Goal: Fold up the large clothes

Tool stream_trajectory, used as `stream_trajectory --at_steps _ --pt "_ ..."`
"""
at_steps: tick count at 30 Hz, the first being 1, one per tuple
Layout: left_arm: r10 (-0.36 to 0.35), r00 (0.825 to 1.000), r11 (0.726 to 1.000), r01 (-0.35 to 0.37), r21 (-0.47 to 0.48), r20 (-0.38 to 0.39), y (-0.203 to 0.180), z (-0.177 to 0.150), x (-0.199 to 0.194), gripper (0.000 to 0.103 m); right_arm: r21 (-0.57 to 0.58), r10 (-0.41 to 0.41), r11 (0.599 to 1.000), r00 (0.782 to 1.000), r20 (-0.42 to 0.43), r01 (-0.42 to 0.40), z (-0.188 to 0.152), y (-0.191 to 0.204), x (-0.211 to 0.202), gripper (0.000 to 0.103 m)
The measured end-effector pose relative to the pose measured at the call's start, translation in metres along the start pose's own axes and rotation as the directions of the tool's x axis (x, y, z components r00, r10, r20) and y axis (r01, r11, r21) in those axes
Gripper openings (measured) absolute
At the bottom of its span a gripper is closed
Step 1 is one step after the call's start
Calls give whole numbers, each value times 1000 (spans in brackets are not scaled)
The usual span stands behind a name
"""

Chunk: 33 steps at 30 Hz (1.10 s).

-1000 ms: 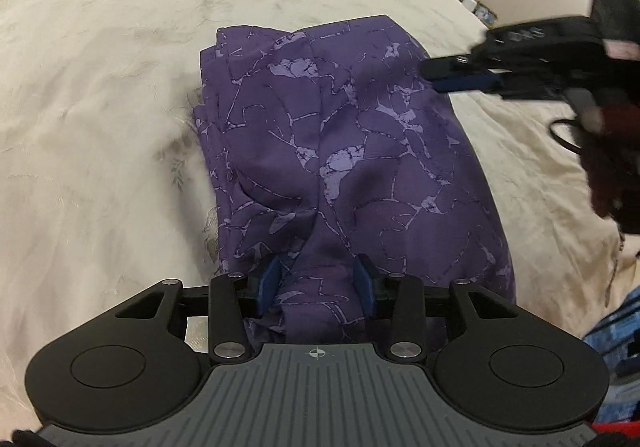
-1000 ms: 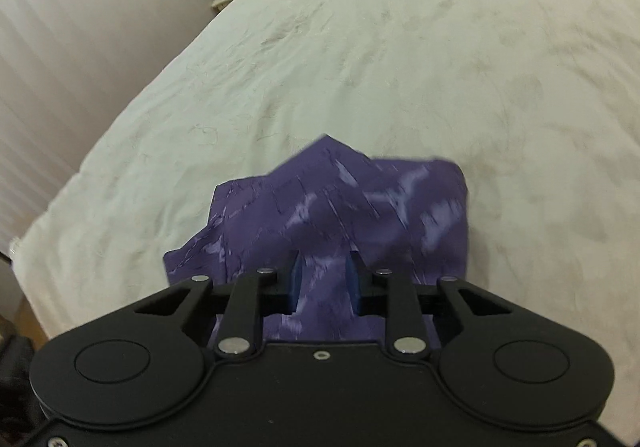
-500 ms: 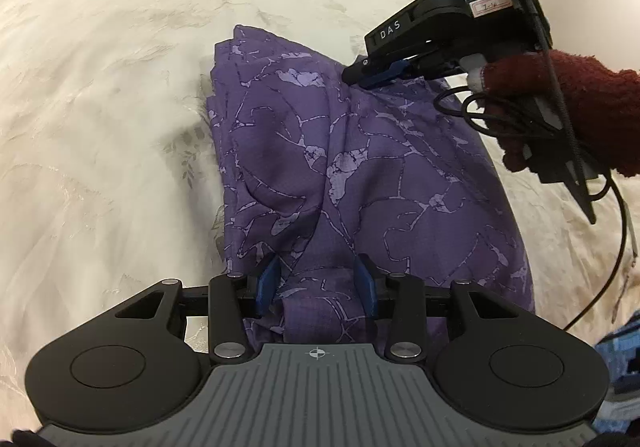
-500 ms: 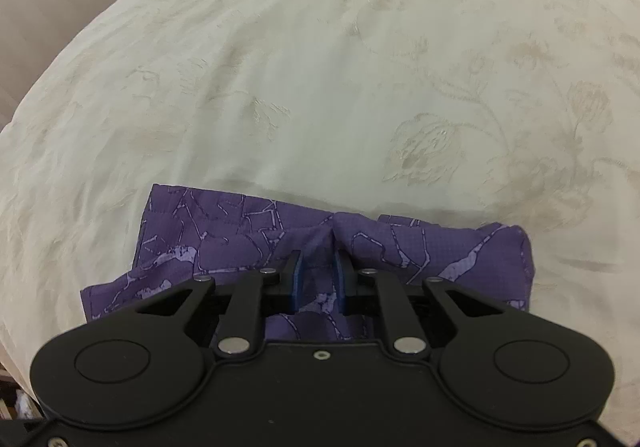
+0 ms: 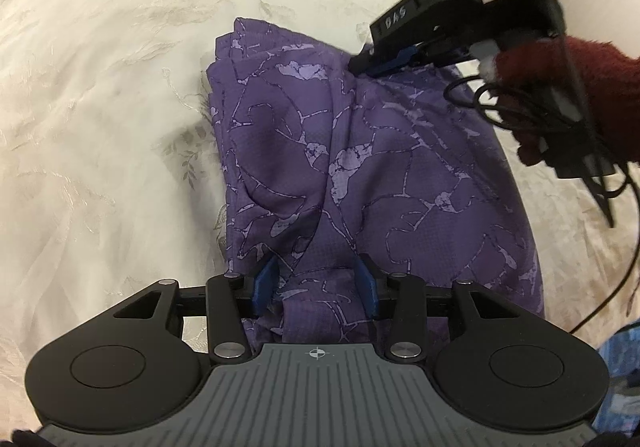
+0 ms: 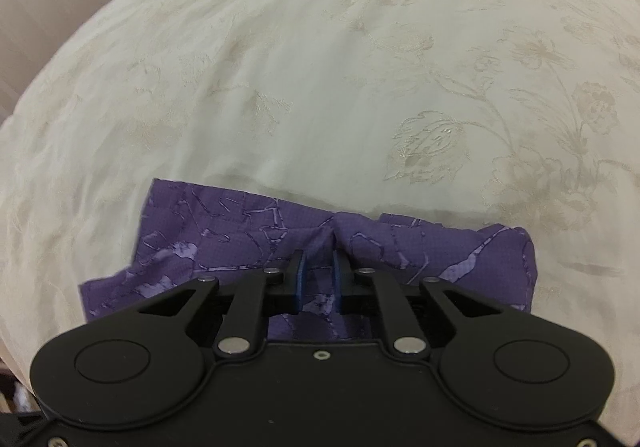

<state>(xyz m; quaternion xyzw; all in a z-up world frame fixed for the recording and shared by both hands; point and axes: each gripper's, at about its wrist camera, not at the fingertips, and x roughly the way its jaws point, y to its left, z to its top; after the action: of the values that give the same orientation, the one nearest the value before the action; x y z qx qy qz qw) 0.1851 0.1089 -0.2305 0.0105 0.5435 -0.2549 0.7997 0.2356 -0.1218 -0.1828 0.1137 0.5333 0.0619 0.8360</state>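
A folded purple garment with a pale cracked pattern (image 5: 360,167) lies on a cream bedspread (image 5: 100,107). My left gripper (image 5: 316,279) sits at its near edge, with a bunch of the cloth between the blue pads, which stand apart. My right gripper (image 6: 318,267) is shut on a pinch of the garment's edge (image 6: 400,247) low over the bed. In the left wrist view the right gripper (image 5: 380,63) is at the far right corner of the garment, held by a hand in a dark red glove (image 5: 580,87).
The cream bedspread with embroidered flowers (image 6: 440,139) spreads all around. A blue patterned item (image 5: 624,367) lies at the lower right edge of the left wrist view. A black cable (image 5: 616,247) hangs from the right gripper.
My right gripper has come down with the garment's edge onto the bed at the far corner. The left gripper has stayed at the near edge.
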Motion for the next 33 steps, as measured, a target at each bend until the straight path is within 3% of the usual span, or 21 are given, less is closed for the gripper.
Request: stream_trajectory --at_steps 5,10,15,18,28,33 --pt "35 999 999 -35 -1 -10 -2 -1 4 54 23 54 998 997 52 -55 -9 0 -22 55" --pt "38 999 998 -39 -45 -22 8 -2 7 69 8 69 997 989 131 -70 -22 3 -53 70" --pt "12 999 995 -16 -103 -42 20 -1 13 72 12 40 999 976 214 -44 -38 -6 -86 74" --pt "15 999 995 -19 -94 -41 20 0 15 73 34 18 999 972 236 -27 -50 -16 -99 82" --pt "-14 998 992 7 -129 -54 29 -1 19 83 191 -23 982 985 173 -11 -96 -57 -101 102" --pt "-48 997 987 37 -159 -65 38 -2 25 93 276 13 960 991 131 -49 -115 -72 -91 102"
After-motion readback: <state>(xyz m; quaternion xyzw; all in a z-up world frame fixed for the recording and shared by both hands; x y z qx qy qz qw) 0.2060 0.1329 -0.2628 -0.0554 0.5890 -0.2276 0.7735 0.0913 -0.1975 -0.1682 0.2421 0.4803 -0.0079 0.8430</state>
